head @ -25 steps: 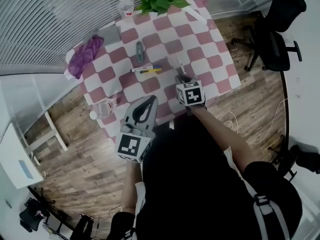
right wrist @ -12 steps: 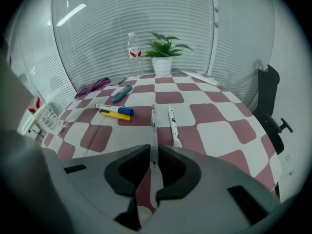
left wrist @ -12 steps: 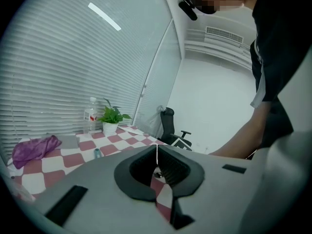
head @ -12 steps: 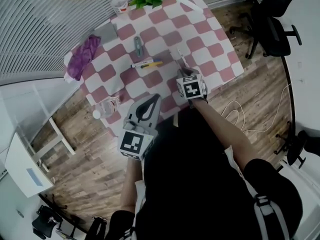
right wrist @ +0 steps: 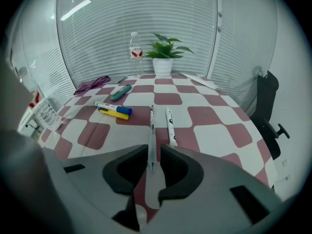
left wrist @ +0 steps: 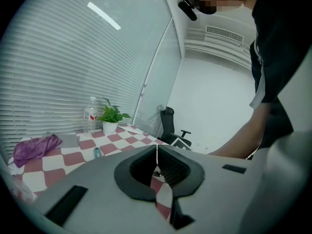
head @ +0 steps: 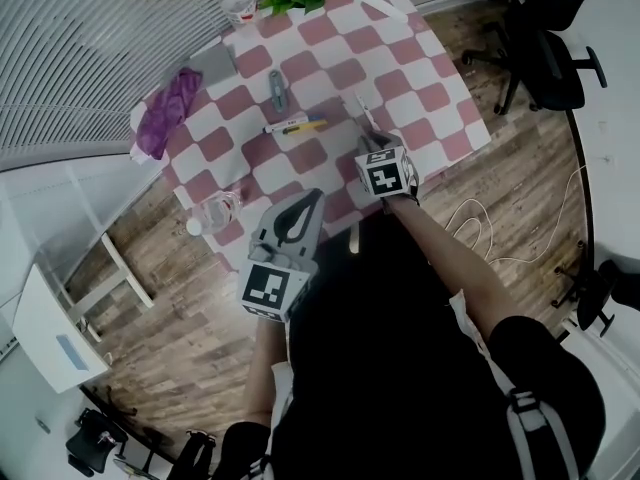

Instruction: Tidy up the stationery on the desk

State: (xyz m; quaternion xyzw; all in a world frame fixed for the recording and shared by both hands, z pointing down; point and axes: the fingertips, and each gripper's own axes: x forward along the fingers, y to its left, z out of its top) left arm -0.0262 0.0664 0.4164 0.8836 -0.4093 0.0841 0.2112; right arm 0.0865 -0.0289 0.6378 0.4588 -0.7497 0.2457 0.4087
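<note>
At the near edge of a counter (right wrist: 214, 116) draped in a red-and-white checked cloth, a person is working a hand-held gripper in each hand. The right tongs (right wrist: 155, 152) are pointing steeply down at the cloth and have just been opening. Their pads are now standing apart on either side of a clear pen (right wrist: 151, 126), which is lying flat on the cloth between them with a gap on both sides. A white pen (right wrist: 170, 126) is lying just beside it to the right, roughly parallel.

Farther in and to the left, a white marker with a blue cap (right wrist: 112, 107) and a yellow highlighter (right wrist: 113, 113) are resting side by side, touching or nearly so. Beyond them a small teal item (right wrist: 121, 92) is lying on its own.

The left tongs (left wrist: 157, 147) are pressed together on nothing, hovering off the counter's near edge, aimed slightly downward.

A purple cloth (head: 168, 111) and a grey pad (head: 214, 65) are occupying the far left corner. A water bottle (right wrist: 134, 55) and a potted plant (right wrist: 165, 50) are standing at the far edge. A clear holder (right wrist: 46, 113) is sitting at the left edge, and a black office chair (head: 550, 43) is standing on the wooden floor to the right.
</note>
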